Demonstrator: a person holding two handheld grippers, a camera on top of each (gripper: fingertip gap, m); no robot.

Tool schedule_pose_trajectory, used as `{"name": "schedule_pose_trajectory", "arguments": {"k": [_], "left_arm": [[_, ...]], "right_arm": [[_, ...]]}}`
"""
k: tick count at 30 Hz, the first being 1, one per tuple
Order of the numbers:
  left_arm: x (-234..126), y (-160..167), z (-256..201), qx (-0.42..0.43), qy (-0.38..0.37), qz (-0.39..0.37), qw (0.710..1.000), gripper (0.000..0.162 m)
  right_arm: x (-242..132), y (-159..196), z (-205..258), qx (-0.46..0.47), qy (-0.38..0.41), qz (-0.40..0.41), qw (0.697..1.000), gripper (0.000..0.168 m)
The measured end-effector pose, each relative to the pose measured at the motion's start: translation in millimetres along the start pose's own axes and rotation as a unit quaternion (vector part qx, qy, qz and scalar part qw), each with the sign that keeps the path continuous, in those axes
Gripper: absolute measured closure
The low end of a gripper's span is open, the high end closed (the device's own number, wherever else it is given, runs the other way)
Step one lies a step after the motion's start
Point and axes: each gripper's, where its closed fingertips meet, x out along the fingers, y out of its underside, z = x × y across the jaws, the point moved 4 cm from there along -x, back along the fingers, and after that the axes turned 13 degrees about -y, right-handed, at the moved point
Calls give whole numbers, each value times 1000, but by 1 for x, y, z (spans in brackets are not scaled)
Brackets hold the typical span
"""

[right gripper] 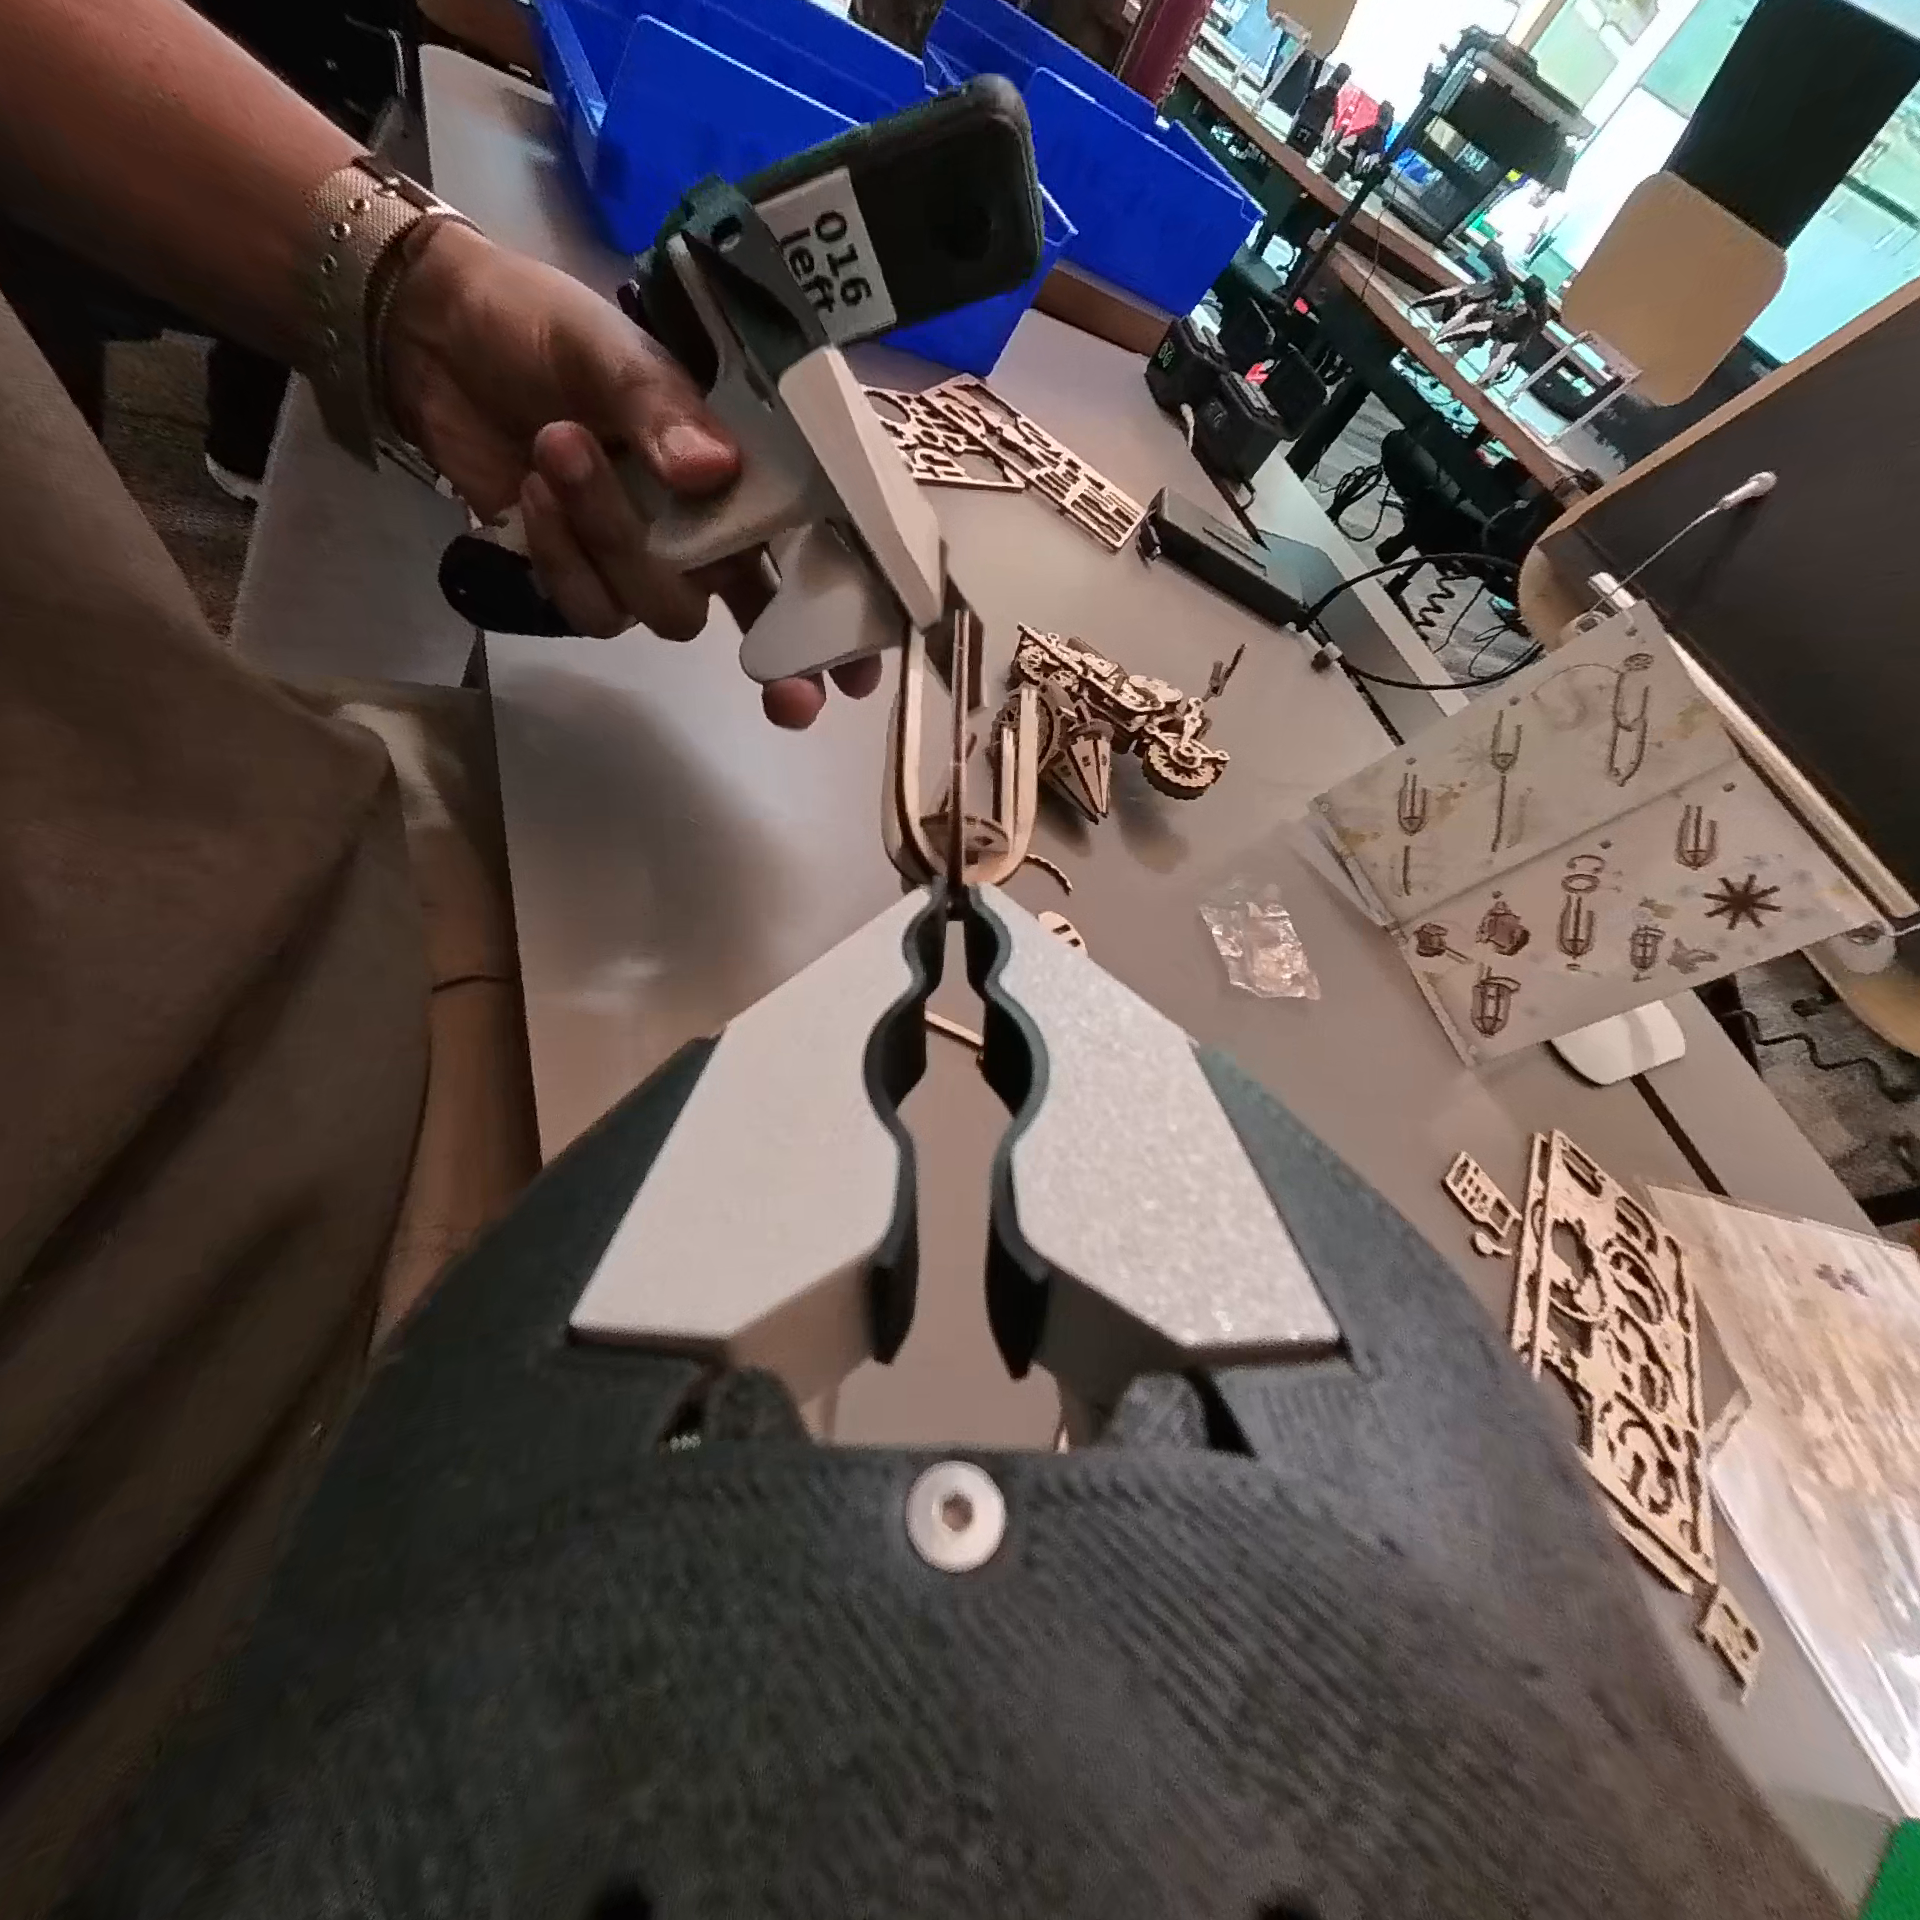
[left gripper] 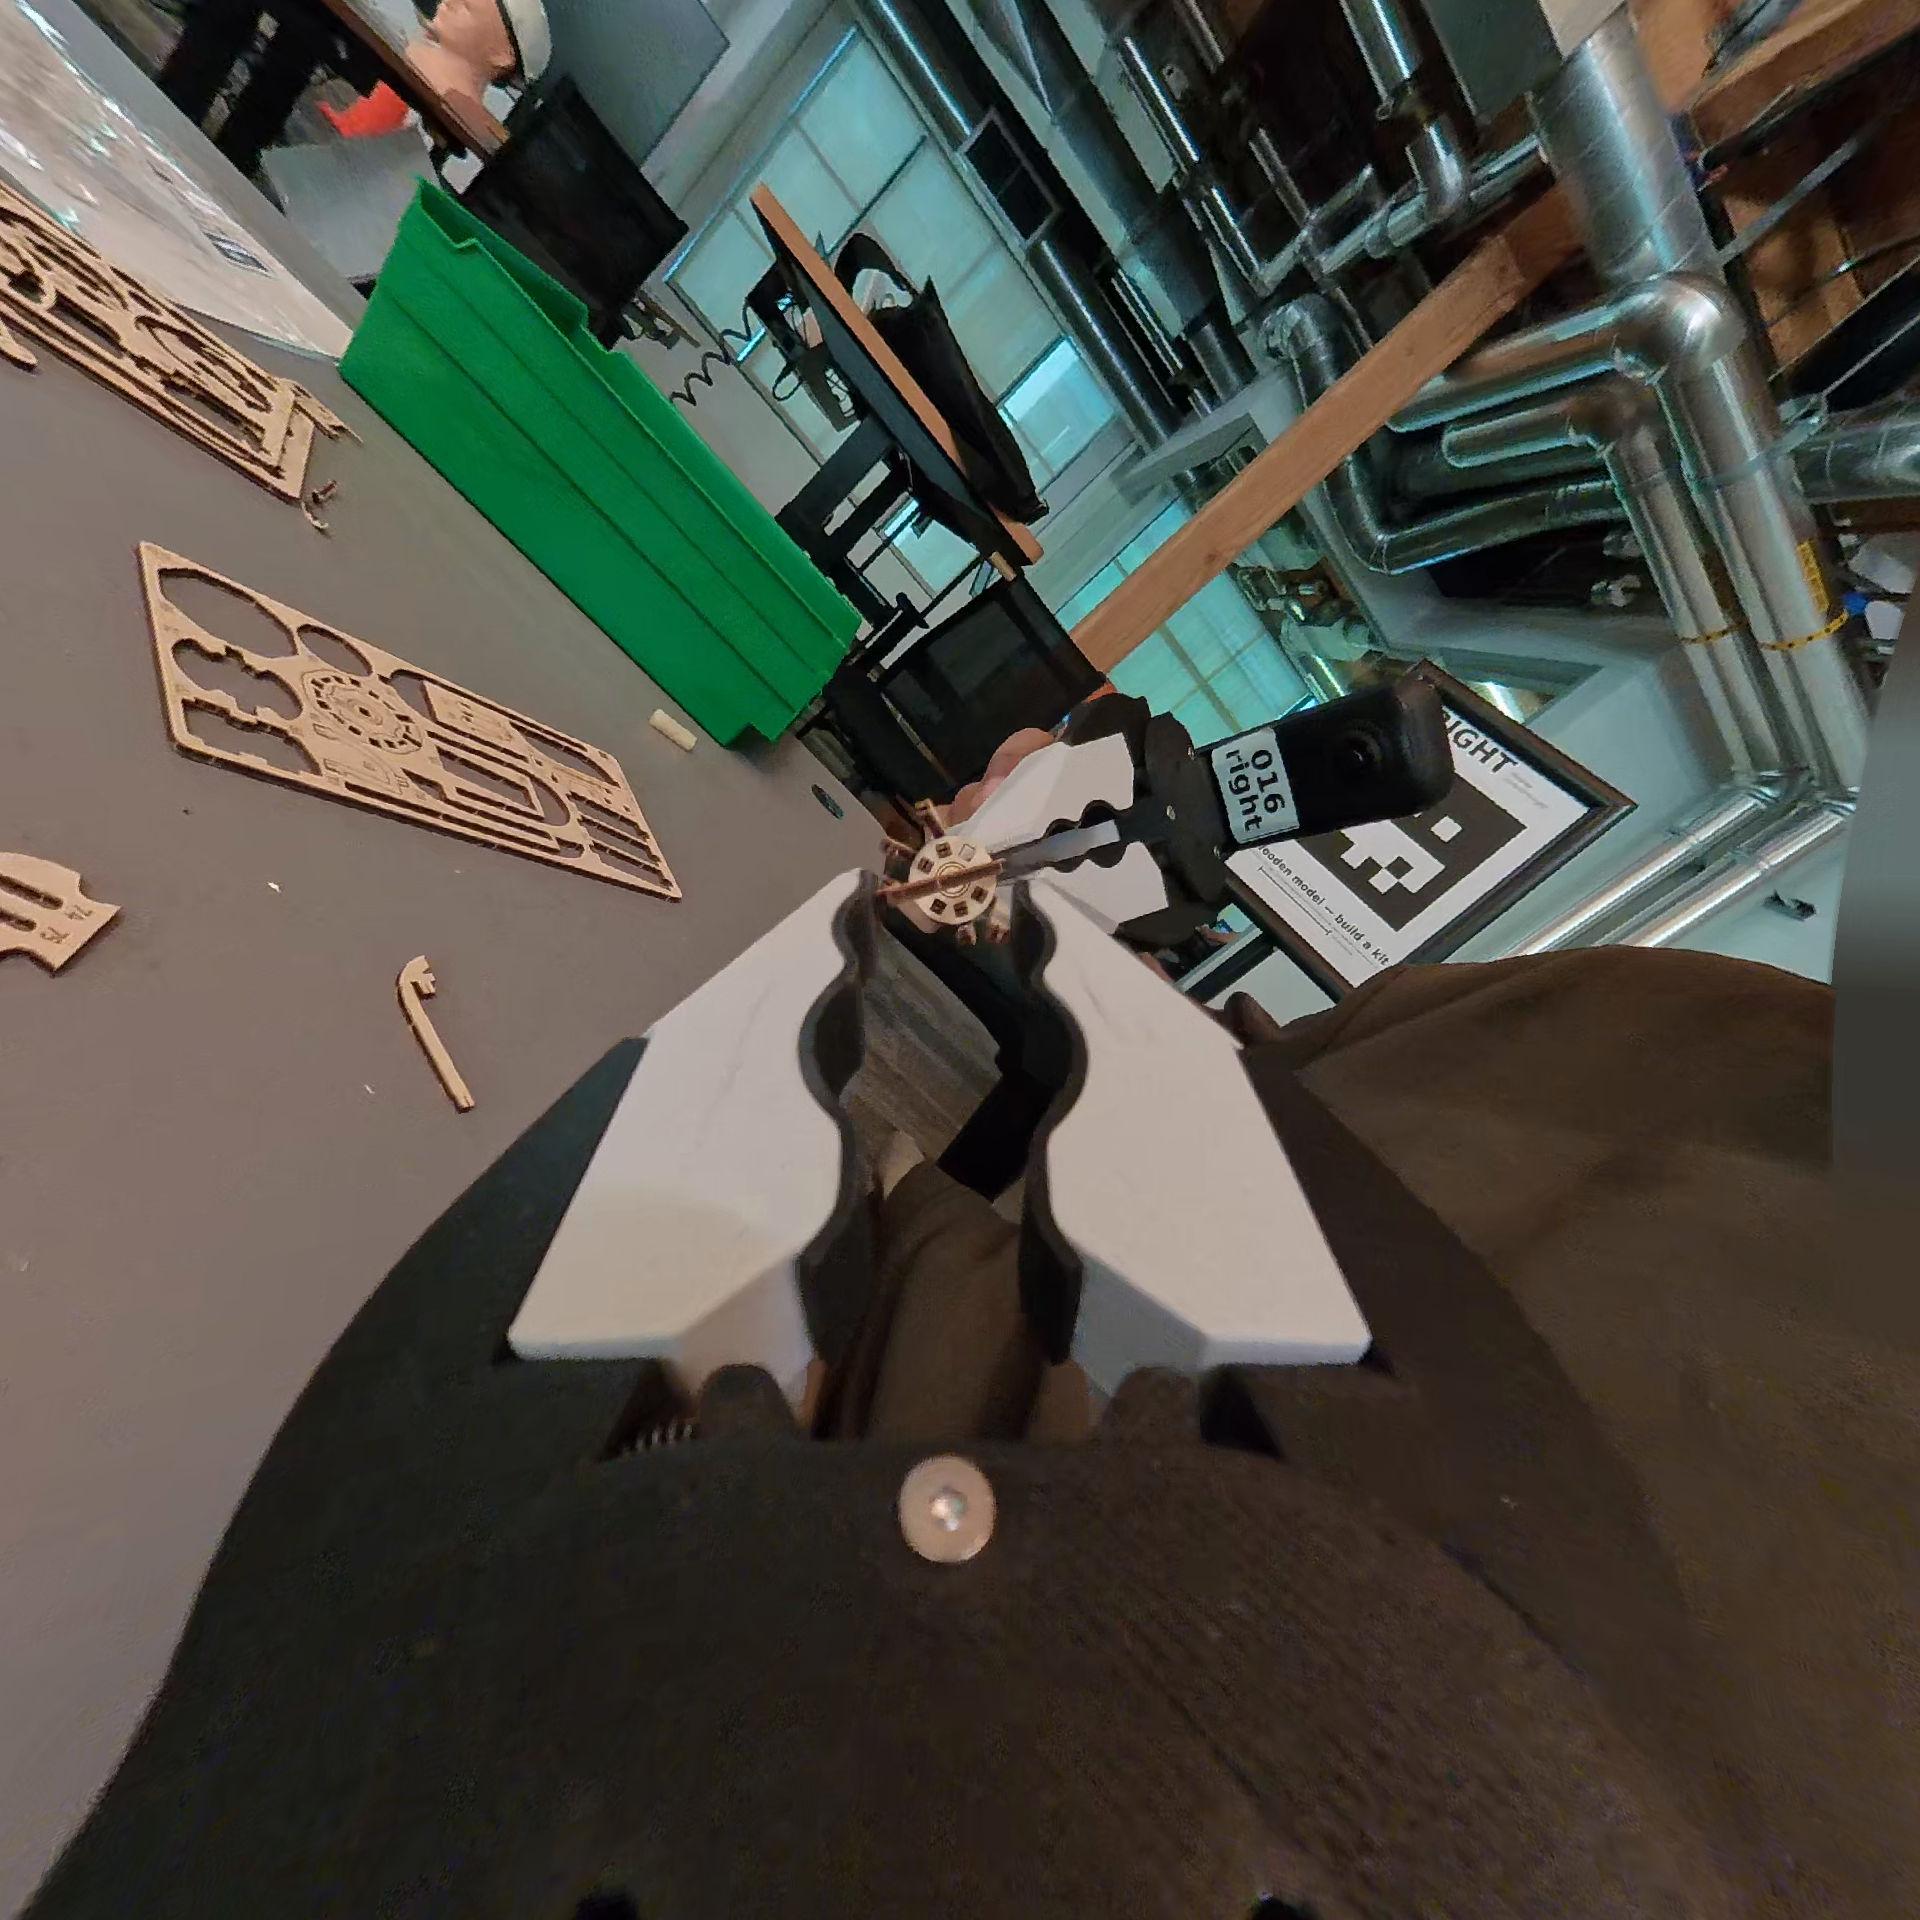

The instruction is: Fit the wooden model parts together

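Left gripper [left gripper: 940, 894] clamped on wheel subassembly [left gripper: 948, 881], right gripper [right gripper: 948, 904] at 3 o'clock pinching thin flat part [right gripper: 961, 717], apparently for slotting in.

A workshop or maker lab is shown. Bare ducts [left gripper: 1652, 343] and a timber beam [left gripper: 1340, 416] are seen overhead. On the grey table [left gripper: 312, 1143], laser-cut wooden sheets [left gripper: 395, 727] are spread beside a green bin [left gripper: 582, 457]; blue bins [right gripper: 831, 156] are stacked at its far end, and a finished wooden model [right gripper: 1101, 727] and an instruction sheet [right gripper: 1590, 831] lie at its middle. Behind the table, further benches [right gripper: 1403, 291] loaded with gear and cables are lined up before large windows.
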Motion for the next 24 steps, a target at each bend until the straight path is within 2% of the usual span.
{"name": "schedule_pose_trajectory", "arguments": {"k": [18,22,24], "left_arm": [[-1,-1,-3,25,0,-11,1000,153],[-2,-3,-1,10,6,-14,1000,141],[-4,-7,-1,-12,15,-23,1000,127]], "right_arm": [[10,10,1,57,-25,13,998,167],[10,9,0,71,-27,0,997,167],[9,8,-2,76,-27,-10,997,167]]}}
